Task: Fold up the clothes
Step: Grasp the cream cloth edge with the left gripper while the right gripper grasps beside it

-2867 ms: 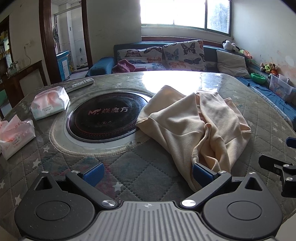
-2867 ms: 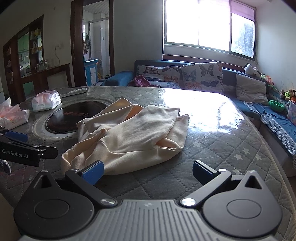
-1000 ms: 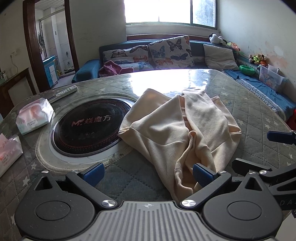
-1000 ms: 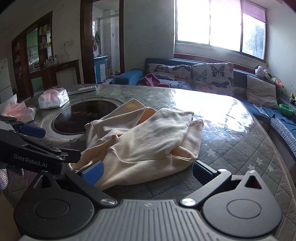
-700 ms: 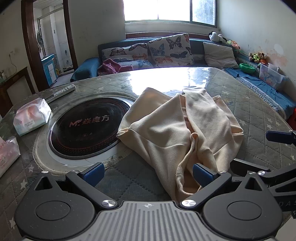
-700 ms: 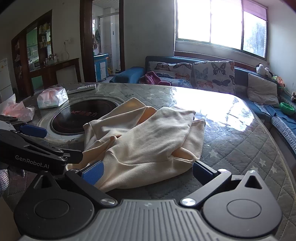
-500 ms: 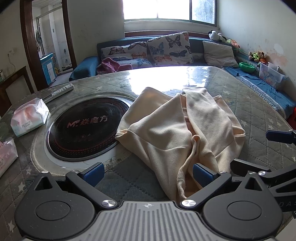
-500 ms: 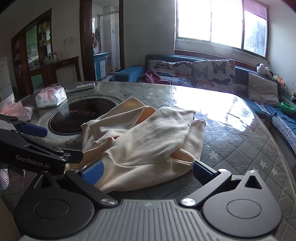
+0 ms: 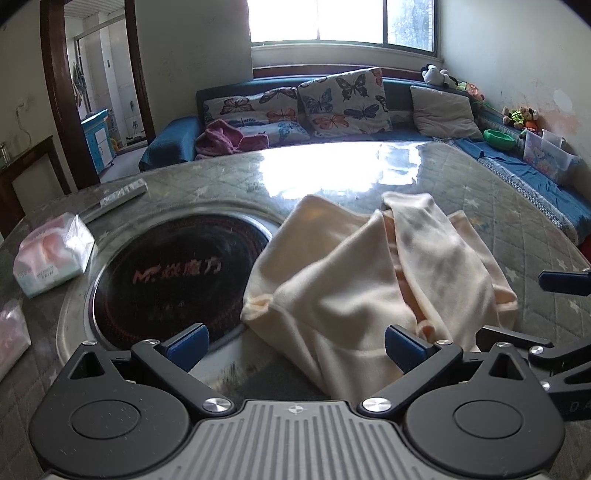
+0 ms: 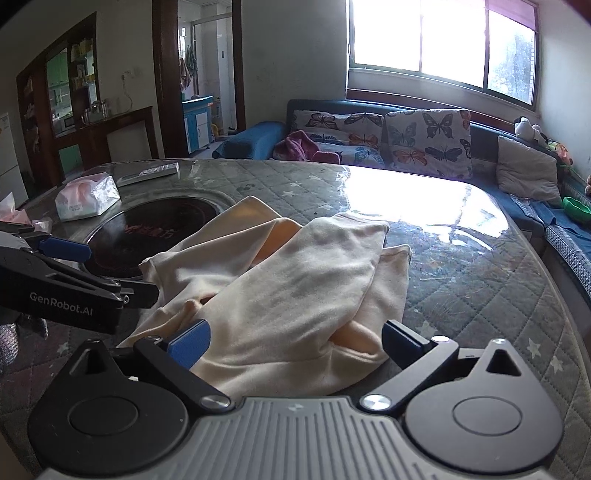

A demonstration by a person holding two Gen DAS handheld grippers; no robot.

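My right tool (image 10: 295, 341) is closing around the cream garment's (image 10: 280, 295) near hem; my left tool (image 9: 295, 345), spread wide, straddles its left corner.

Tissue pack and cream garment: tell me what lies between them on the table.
The round black cooktop set into the table lies between the tissue pack and the cream garment, clearest in the left wrist view.

bright window (image 9: 343, 20), blue sofa (image 9: 170, 142), butterfly cushions (image 9: 343, 101), dark wooden doorway (image 10: 162, 74)
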